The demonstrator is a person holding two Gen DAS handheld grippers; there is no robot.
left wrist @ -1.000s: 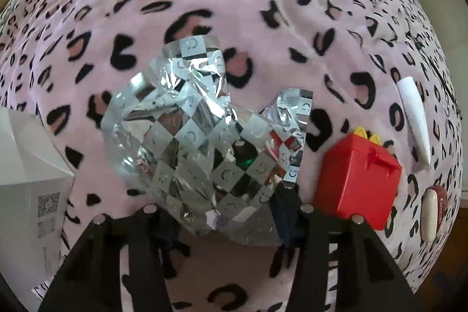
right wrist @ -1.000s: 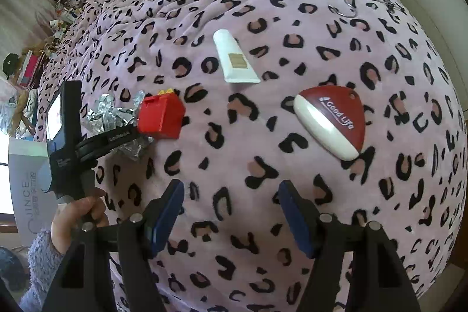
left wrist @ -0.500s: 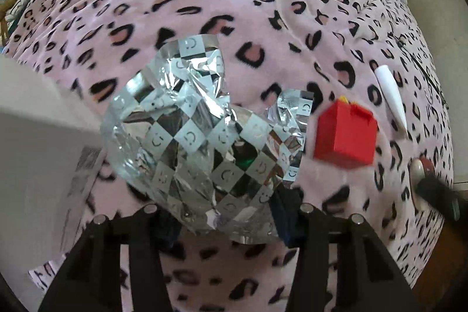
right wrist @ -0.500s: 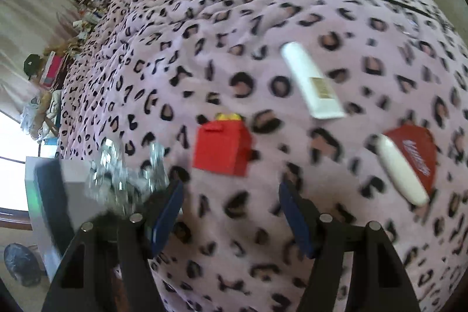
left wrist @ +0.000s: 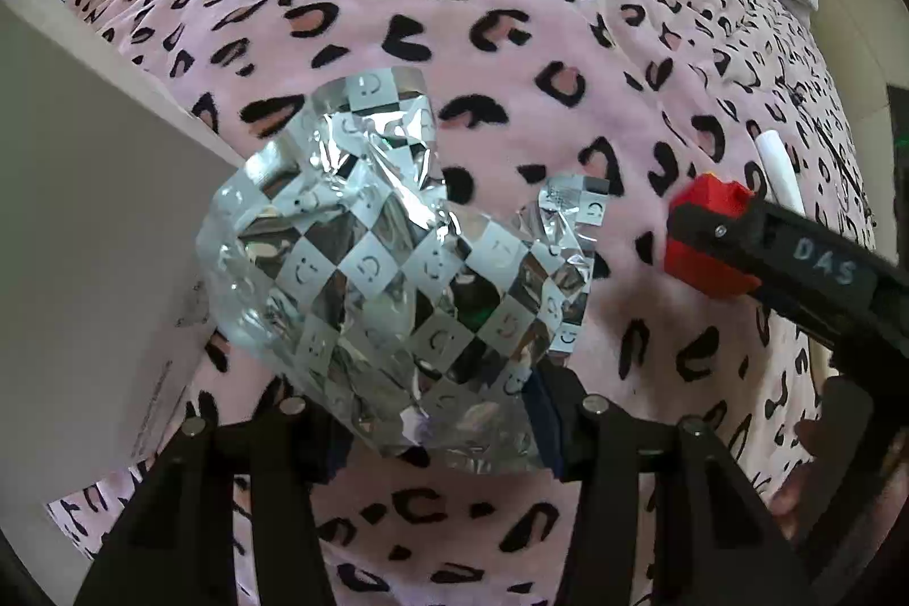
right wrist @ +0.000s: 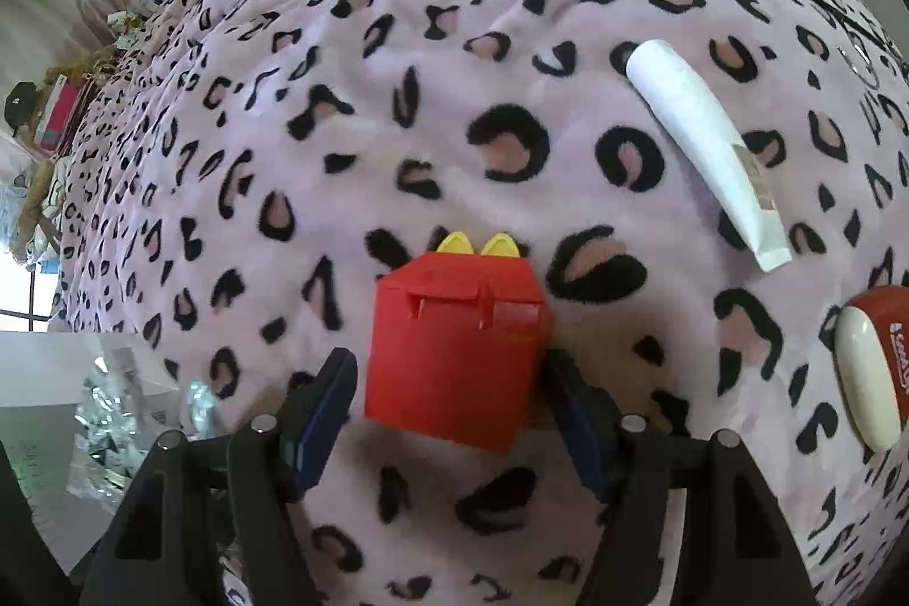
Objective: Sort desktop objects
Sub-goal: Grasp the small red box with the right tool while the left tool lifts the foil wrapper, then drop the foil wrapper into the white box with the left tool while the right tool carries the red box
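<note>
My left gripper (left wrist: 437,407) is shut on a crumpled silver checkered foil bag (left wrist: 397,265) and holds it above the leopard-print blanket, next to a white box (left wrist: 96,237). My right gripper (right wrist: 449,413) is open, its fingers on either side of a red toy box (right wrist: 454,350) with yellow tabs that rests on the blanket. The red box (left wrist: 704,237) also shows in the left wrist view, with the right gripper's black finger (left wrist: 795,254) across it.
A white tube (right wrist: 710,151) lies beyond the red box to the right. A red and white oval case (right wrist: 875,367) lies at the far right. The foil bag (right wrist: 113,413) and white box (right wrist: 40,373) show at the lower left of the right wrist view.
My right gripper has moved left and down to the red box, which now sits between its fingers. My left gripper has carried the foil bag left toward the white box.
</note>
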